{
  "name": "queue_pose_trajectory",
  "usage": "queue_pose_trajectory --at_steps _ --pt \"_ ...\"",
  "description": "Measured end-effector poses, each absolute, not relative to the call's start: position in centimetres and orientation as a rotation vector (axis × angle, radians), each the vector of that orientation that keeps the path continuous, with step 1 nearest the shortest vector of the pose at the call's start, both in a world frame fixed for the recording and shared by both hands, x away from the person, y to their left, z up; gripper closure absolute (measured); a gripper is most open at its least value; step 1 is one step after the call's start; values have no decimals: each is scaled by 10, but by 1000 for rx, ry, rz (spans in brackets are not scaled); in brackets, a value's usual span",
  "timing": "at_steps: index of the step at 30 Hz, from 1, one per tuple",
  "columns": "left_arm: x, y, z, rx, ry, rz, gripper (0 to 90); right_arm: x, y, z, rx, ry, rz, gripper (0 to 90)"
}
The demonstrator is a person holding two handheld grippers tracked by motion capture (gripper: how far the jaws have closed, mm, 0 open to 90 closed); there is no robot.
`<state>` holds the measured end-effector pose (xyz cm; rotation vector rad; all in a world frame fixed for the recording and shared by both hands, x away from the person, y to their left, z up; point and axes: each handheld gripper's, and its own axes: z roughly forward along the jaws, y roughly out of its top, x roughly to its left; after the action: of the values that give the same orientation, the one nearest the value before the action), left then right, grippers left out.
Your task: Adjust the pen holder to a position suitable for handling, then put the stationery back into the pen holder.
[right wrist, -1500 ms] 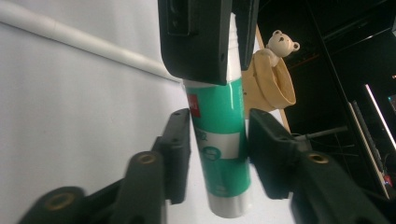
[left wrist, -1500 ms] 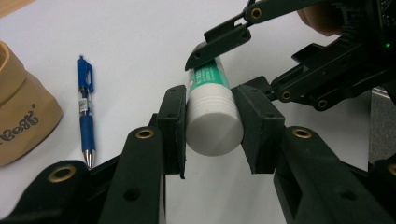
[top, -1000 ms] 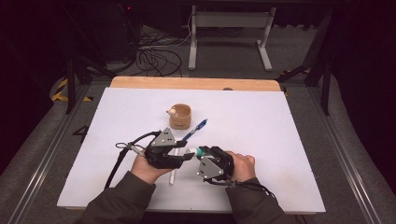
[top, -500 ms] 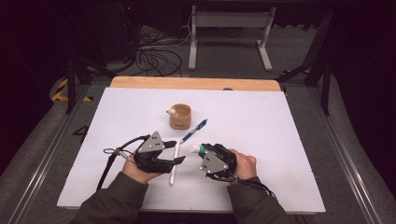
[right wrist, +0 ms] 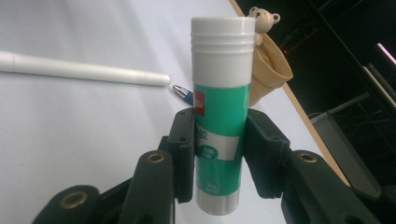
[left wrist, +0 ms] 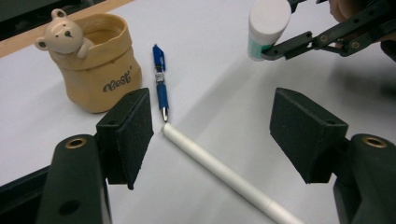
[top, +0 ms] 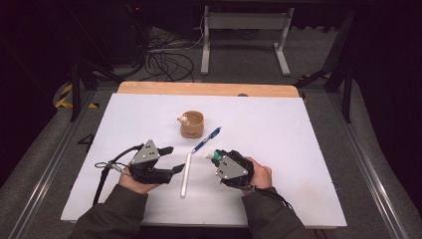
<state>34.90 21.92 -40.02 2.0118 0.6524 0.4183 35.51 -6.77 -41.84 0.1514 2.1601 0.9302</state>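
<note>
Gripping a green-and-white glue stick [right wrist: 219,140] by its middle, the right gripper [top: 219,160] hovers just above the white table [top: 308,149], its jaws pressed on either side of the label so that the capped end stands clear of them. Landmark for everything else is the tan bear-faced pen cup [top: 191,124], which stands upright at the centre of the table: the glue stick hangs on the person's side of the cup and slightly to its right, a blue pen [top: 206,140] lies slantwise just beside the cup on that same side, and a white pen [top: 185,174] lies nearer the person still, its tip almost meeting the blue pen's point. On the person's side of the cup and to its left, the left gripper [top: 171,160] has just been opening its jaws, which now stand wide with nothing pressed between them; in the left gripper view the white pen lies on the table between and below the pads. By the look of it, the stationery is being gathered into the cup, with the glue stick carried and the white pen let go on the table. Next, the right hand would need to lift the stick over the cup's rim, capped end tipped away from the bear's head, and release it inside.
</note>
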Motion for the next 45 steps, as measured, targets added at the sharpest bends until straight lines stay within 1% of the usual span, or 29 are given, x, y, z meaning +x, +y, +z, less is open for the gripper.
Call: queue_pose_trajectory --at_steps 9,16,22,37,45 --pt "344 224 -399 2003 660 453 307 354 -69 -415 206 2137 1009 661" --pt "341 231 -399 1989 656 476 287 357 -74 -406 285 2082 1128 661" --pt "342 237 -402 1980 650 484 280 366 -77 -398 364 2041 1248 661" --pt "347 242 -405 1950 677 488 262 396 -64 -383 491 1910 1496 661" --pt "349 243 -406 1936 676 499 251 411 -54 -375 500 1888 1531 661"
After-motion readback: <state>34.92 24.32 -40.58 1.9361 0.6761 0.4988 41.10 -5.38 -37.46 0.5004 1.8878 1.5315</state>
